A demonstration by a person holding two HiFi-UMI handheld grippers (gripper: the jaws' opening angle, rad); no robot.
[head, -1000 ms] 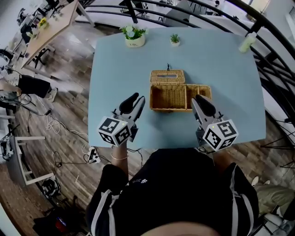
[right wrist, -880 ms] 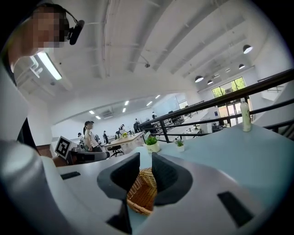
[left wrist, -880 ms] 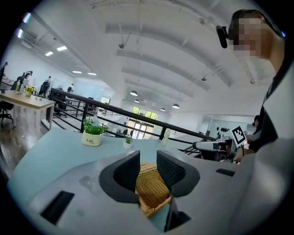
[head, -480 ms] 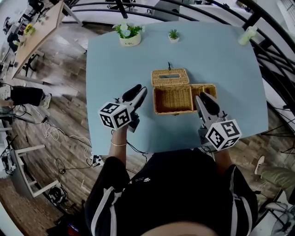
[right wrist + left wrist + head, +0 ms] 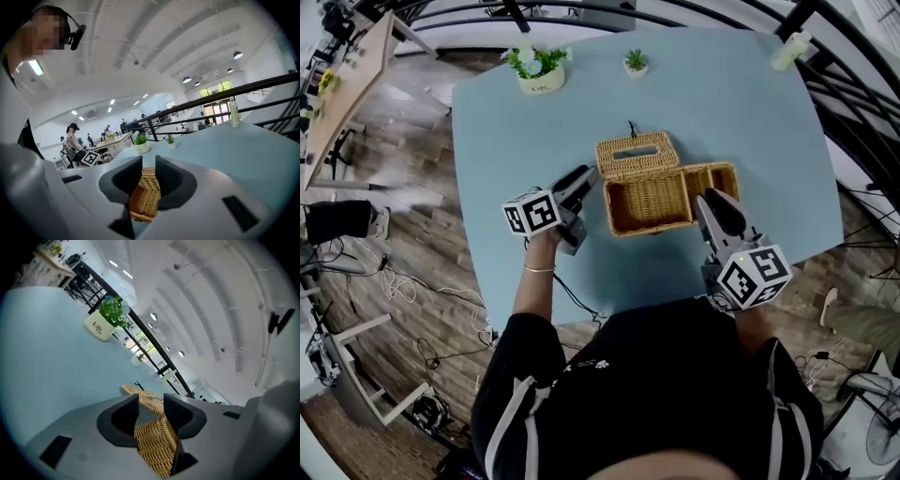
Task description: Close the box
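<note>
The box (image 5: 652, 225) sits mid-table (image 5: 741, 103), its long axis running left to right, and its lid (image 5: 636, 155) is thrown back flat on the far side, hinged along the far long edge. Closing it looks like a matter of lifting that lid up and swinging it toward the person. The left gripper (image 5: 584, 175) is the nearer one, just beside the box's left end, close to the lid's left corner. Its jaws have just been opening and stand wide; wicker shows through the gap, but the pads press on nothing. The right gripper (image 5: 710, 199) hangs at the near right, jaws a narrow gap apart and empty, beside a second wicker piece (image 5: 710, 176), flap or tray, I can't tell. Two plants (image 5: 534, 70) and a bottle (image 5: 789, 52) stand well clear along the far edge, so nothing blocks the swing.
</note>
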